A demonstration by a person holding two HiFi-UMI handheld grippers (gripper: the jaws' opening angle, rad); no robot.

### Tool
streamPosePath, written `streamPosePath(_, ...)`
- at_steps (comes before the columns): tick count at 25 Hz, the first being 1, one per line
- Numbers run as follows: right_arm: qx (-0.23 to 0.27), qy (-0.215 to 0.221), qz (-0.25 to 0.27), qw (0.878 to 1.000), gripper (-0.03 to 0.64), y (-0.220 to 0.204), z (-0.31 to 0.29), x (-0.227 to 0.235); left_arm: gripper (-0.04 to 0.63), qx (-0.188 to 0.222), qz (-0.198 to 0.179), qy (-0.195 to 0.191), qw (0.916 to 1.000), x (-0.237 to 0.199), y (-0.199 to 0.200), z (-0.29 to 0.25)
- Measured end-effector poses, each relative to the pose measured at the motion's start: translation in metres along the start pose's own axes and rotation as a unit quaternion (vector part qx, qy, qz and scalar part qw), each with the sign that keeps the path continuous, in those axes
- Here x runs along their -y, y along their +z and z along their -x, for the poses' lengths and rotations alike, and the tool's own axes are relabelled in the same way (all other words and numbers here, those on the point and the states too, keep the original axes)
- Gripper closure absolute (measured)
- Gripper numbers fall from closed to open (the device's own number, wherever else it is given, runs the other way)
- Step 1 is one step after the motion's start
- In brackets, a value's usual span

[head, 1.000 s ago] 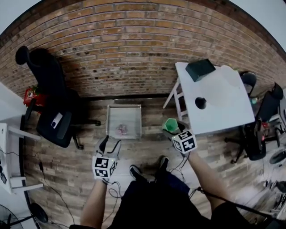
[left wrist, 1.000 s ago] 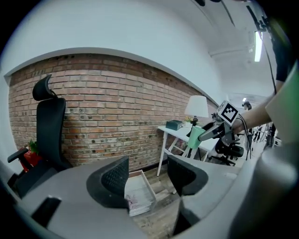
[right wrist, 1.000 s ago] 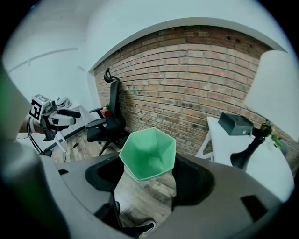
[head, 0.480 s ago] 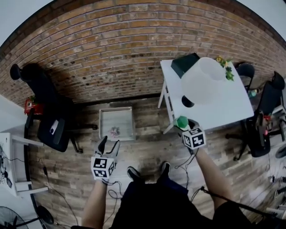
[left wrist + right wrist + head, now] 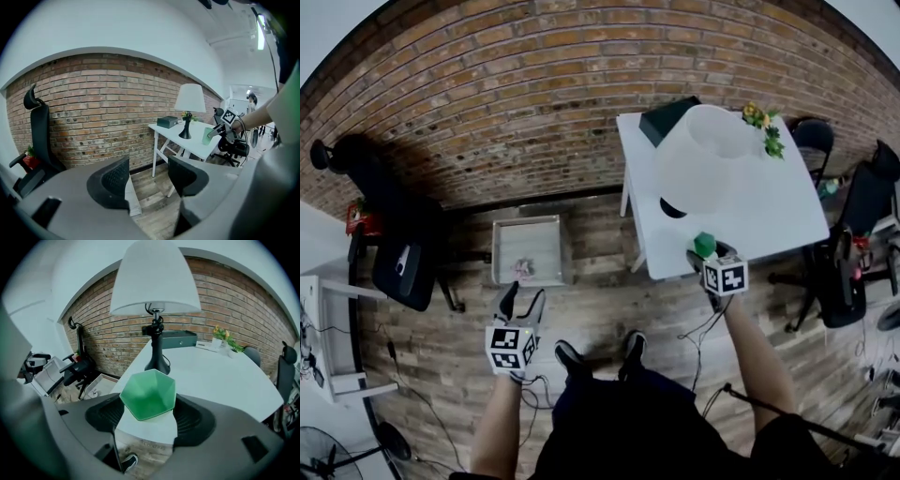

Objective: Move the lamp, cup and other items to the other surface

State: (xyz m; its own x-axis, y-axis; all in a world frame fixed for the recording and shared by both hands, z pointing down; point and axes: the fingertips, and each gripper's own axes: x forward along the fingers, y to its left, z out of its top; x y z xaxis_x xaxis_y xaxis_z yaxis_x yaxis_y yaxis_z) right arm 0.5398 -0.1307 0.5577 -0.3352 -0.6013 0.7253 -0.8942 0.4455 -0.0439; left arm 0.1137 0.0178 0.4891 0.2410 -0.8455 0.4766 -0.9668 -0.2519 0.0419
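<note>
Jaws of the left gripper (image 5: 147,180) stand apart with nothing between them, low over the wooden floor (image 5: 609,300). Right gripper (image 5: 149,420) clamps the green faceted cup (image 5: 149,393) by its sides at the white table's (image 5: 769,216) near edge. Faint print just below the cup is too blurred to read. Beyond it the lamp (image 5: 157,282), black base and white shade, stands toward the table's left edge. Farther back, a dark box (image 5: 176,338) sits at the far left corner and flowers (image 5: 220,336) near the far edge.
</note>
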Motion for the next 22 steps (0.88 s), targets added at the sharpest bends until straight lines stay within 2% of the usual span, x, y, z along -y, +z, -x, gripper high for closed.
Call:
streamPosePath(5,-0.015,0.0,-0.018,1.0,0.287,-0.018,-0.003,0.036,0.339,0.003,0.003,0.004,1.0,0.028,0.001,-0.013)
streamPosePath(11,-0.002,0.022,-0.014,1.0,0.278,-0.014,-0.008,0.044,0.339,-0.006,0.011,0.009,0.9999,0.057,-0.003,-0.018)
streamPosePath(13,0.01,0.018,-0.015,1.0,0.233,-0.01,-0.004,0.047,0.339,-0.009,0.012,0.013,0.9998,0.063,-0.004,-0.015)
streamPosePath(15,0.035,0.005,-0.013,0.999,0.198,-0.002,0.009,0.051,0.339,-0.012,0.013,0.019,0.9997,0.067,-0.005,-0.009)
streamPosePath(17,0.073,-0.005,0.008,0.997,0.198,0.014,0.027,0.044,0.339,-0.015,0.015,0.027,0.9994,0.068,-0.008,-0.002)
streamPosePath(19,0.124,-0.007,0.049,0.991,0.227,0.04,0.047,0.024,0.339,-0.017,0.02,0.037,0.999,0.068,-0.013,0.007)
streamPosePath(22,0.194,0.013,0.115,0.974,0.288,0.075,0.071,-0.023,0.339,-0.01,0.031,0.051,0.9981,0.066,-0.022,0.02)
